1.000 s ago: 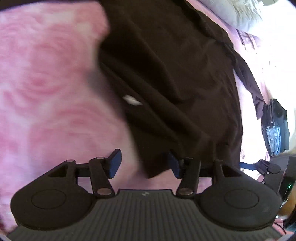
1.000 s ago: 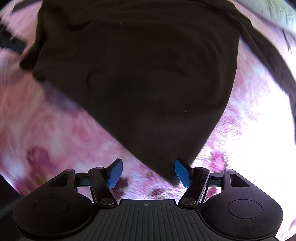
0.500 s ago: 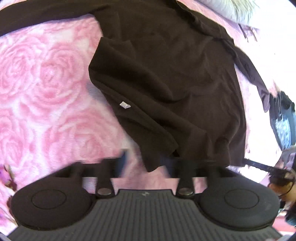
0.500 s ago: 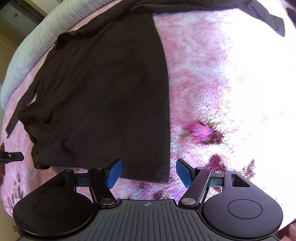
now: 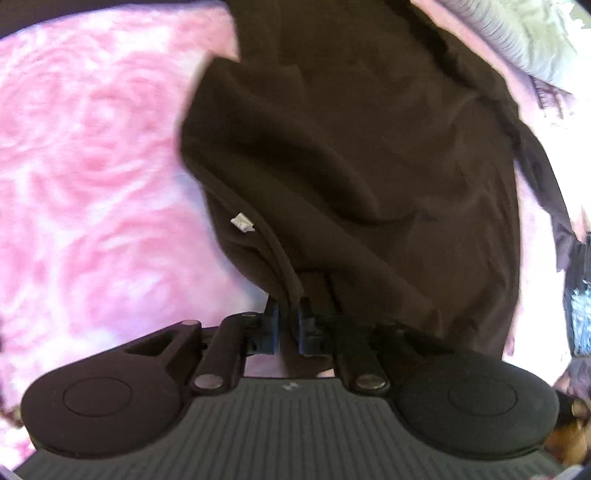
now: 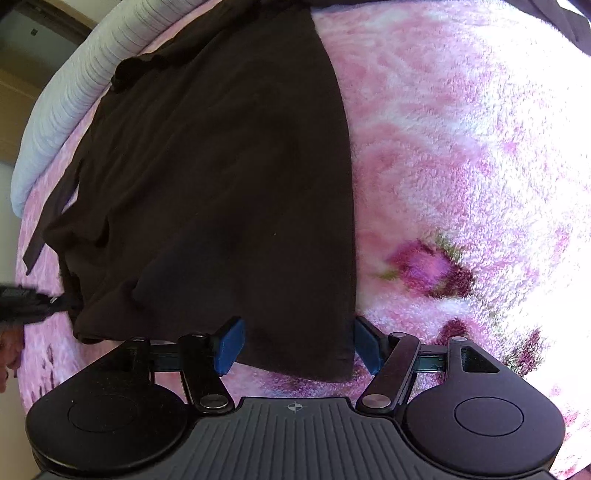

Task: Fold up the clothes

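Observation:
A dark brown garment (image 5: 351, 147) lies spread on a pink rose-patterned blanket (image 5: 81, 192). A small white tag (image 5: 242, 223) sits near its left edge. My left gripper (image 5: 288, 321) is shut on a bunched fold at the garment's near corner. In the right wrist view the same garment (image 6: 221, 184) lies flat. My right gripper (image 6: 297, 345) is open, its blue pads on either side of the garment's near hem corner. The left gripper (image 6: 22, 299) shows at the far left edge of that view, against the garment's other corner.
A white ribbed pillow or bedding (image 6: 74, 92) lies at the far edge of the bed. Another dark cloth (image 6: 569, 22) lies at the top right. The right gripper (image 5: 580, 302) shows at the right edge of the left wrist view. Bare blanket (image 6: 480, 166) lies right of the garment.
My left gripper has closed on the garment's near corner; it was open before. My right gripper moved slightly closer to the hem corner and stays open.

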Action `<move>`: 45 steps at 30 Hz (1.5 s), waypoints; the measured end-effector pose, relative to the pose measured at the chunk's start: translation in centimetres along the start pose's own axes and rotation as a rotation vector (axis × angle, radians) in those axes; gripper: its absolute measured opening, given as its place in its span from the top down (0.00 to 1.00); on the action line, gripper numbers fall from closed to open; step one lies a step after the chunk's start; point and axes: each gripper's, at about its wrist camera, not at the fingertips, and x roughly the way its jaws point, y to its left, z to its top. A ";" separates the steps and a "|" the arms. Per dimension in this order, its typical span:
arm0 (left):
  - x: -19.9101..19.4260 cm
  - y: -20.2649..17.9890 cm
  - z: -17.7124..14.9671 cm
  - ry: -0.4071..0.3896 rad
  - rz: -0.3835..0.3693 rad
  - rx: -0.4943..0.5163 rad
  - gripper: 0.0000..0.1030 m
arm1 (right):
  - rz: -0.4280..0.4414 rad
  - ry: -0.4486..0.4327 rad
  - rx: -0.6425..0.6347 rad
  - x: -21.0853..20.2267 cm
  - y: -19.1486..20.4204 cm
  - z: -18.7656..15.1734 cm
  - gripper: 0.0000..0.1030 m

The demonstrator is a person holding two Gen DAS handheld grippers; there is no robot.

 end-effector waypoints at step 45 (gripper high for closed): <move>-5.1 9.2 -11.2 0.186 -0.064 0.176 0.97 | -0.168 0.231 -0.167 -6.8 -1.7 -5.2 0.96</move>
